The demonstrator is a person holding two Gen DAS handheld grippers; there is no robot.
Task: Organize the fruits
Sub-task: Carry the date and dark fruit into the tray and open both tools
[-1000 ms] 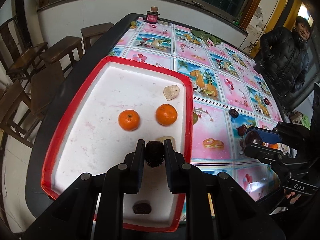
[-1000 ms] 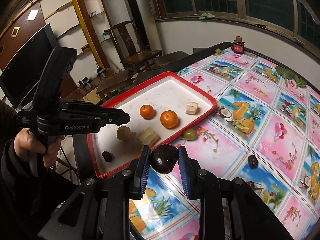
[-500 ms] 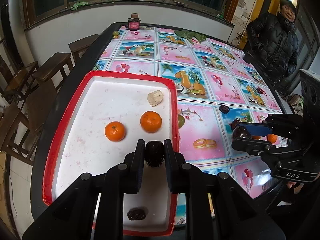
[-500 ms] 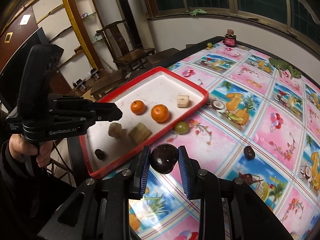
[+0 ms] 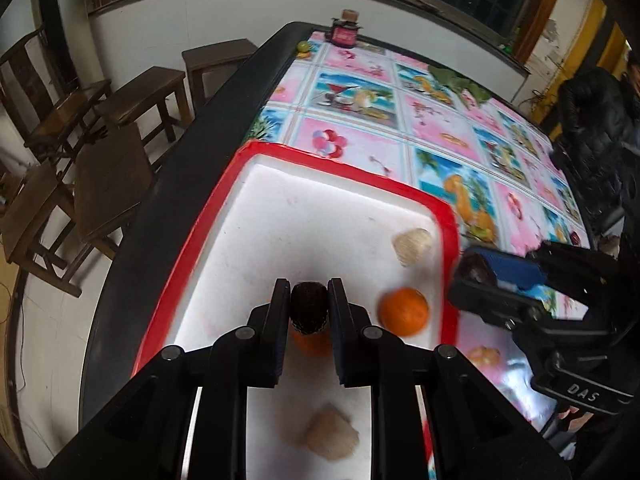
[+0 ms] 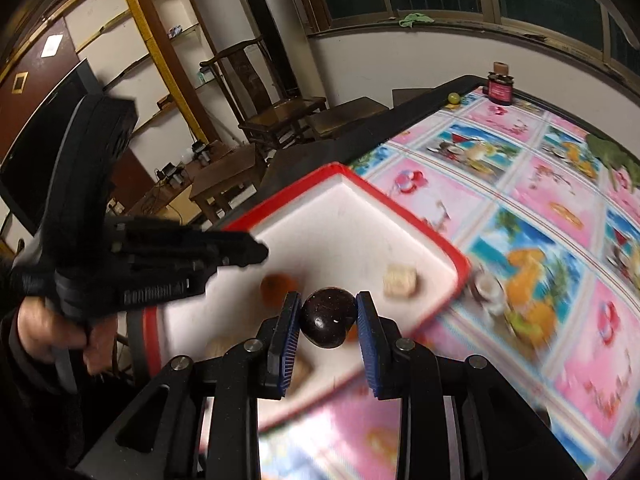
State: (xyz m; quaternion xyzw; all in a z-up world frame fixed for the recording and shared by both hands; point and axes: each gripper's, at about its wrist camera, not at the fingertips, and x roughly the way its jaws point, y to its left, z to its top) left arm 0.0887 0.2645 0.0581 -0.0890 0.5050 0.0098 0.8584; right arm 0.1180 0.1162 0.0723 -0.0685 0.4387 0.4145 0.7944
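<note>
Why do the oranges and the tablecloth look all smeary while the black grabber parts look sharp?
Left wrist view: the orange and red tray rim are streaked by motion blur, while the left gripper and its dark fruit stay crisp, since the camera rides with them. Right wrist view: the tablecloth smears the same way; the round dark fruit between the jaws is sharp.

black hand-held gripper [image 6: 327,322] (blue ribbed pads [image 6: 289,334]), silver screws.

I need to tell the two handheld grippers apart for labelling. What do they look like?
Both are black plastic with silver screws. The left gripper has plain black fingers and white "GenRobot.AI" lettering on its body, seen from the right wrist view. The right gripper has blue ribbed pads and "DAS" on its body. The left hand is bare with a dark sleeve.
</note>
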